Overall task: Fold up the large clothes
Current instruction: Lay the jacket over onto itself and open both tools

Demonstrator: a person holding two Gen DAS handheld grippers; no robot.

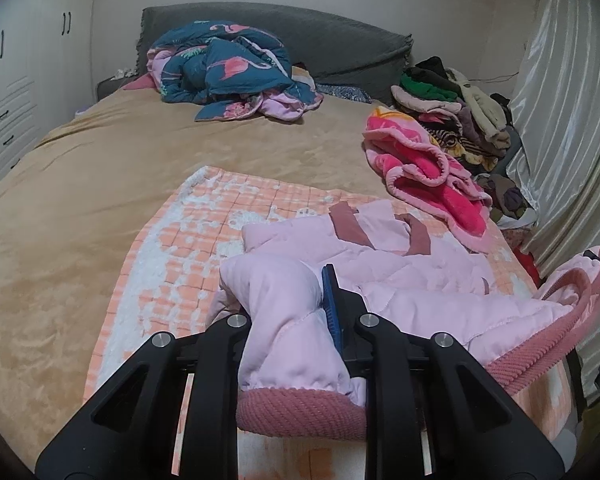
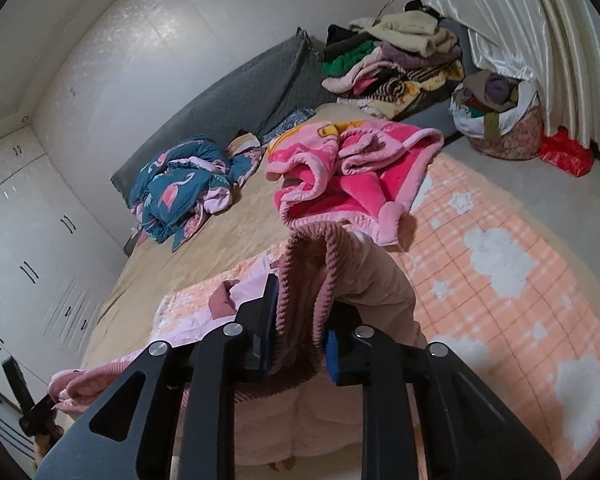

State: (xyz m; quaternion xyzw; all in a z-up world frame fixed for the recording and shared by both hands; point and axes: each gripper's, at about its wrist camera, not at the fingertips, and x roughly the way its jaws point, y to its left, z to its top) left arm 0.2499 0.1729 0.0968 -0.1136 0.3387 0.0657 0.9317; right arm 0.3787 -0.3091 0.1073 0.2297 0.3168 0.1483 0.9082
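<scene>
Between both jaws: pink jacket [image 1: 400,276], ribbed hem [image 2: 312,280] clamped.

bed [image 1: 100,168] left open; pink blanket [image 1: 424,176] right

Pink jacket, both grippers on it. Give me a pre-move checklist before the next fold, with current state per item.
1. left gripper has cloth between its fingers: ok, shut on a sleeve of the pink jacket, ribbed cuff hanging toward the camera.
2. right gripper has cloth: ok, shut on the jacket's ribbed hem.
3. Jacket lies on the checked blanket: ok.
4. Landing area to the left: ok, bare tan bedspread.
5. Landing area ahead on the right: not ok, the bright pink fleece blanket lies close to the collar.
6. Grip depth on the right: cannot tell, bunched cloth hides the pads.
</scene>
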